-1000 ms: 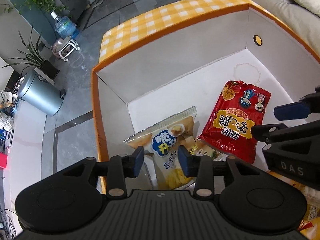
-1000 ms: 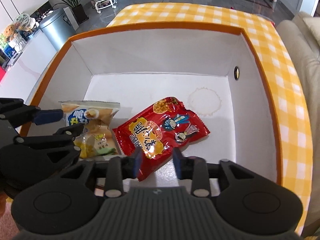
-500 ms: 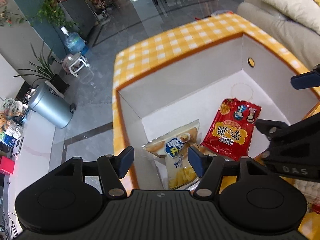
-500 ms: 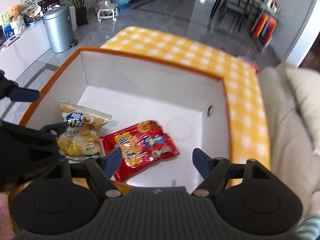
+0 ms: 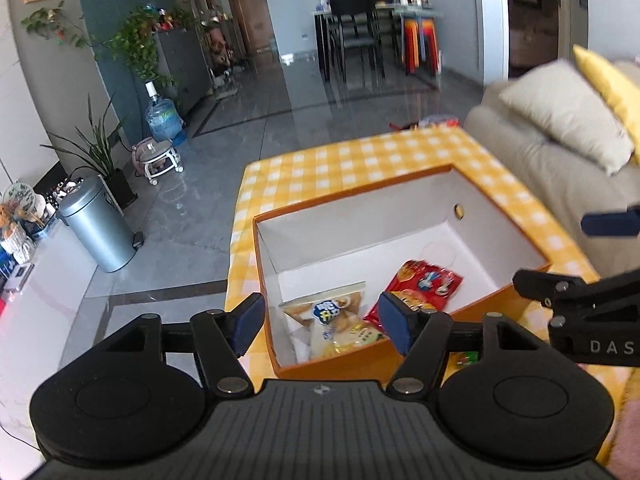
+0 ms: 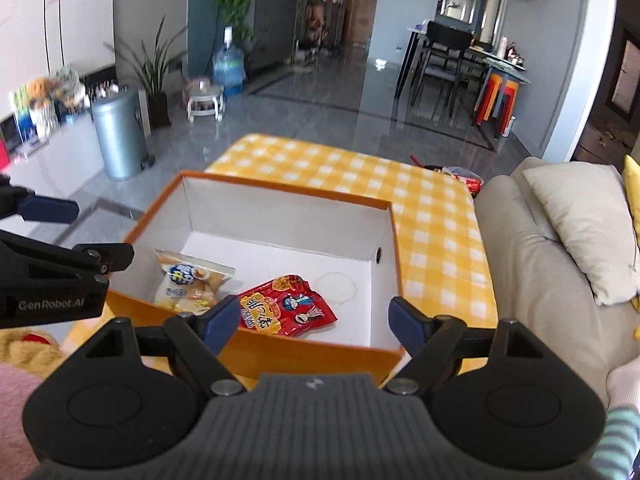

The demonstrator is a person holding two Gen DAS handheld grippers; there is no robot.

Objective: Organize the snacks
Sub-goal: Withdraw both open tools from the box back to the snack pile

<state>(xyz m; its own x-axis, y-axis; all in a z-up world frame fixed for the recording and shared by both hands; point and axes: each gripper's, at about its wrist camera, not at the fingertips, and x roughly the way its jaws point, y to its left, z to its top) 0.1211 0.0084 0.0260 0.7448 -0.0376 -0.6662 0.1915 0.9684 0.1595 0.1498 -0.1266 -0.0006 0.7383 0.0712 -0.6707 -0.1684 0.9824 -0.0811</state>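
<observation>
Left wrist: red pkt part-hidden

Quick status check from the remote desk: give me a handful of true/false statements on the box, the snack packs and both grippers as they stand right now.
1. Two snack packs lie inside the orange box. True: the red pack and the pale yellow pack.
2. The left gripper is clamped on the pale yellow pack. False: its jaws are opening with nothing between them; the pack lies in the box.
3. The right gripper holds nothing. True: its jaws are opening, empty.
4. The box sits on a plain white cloth. False: the tablecloth is yellow and white checked.
5. The red pack lies on top of the pale yellow pack. False: they lie side by side on the box floor.
</observation>
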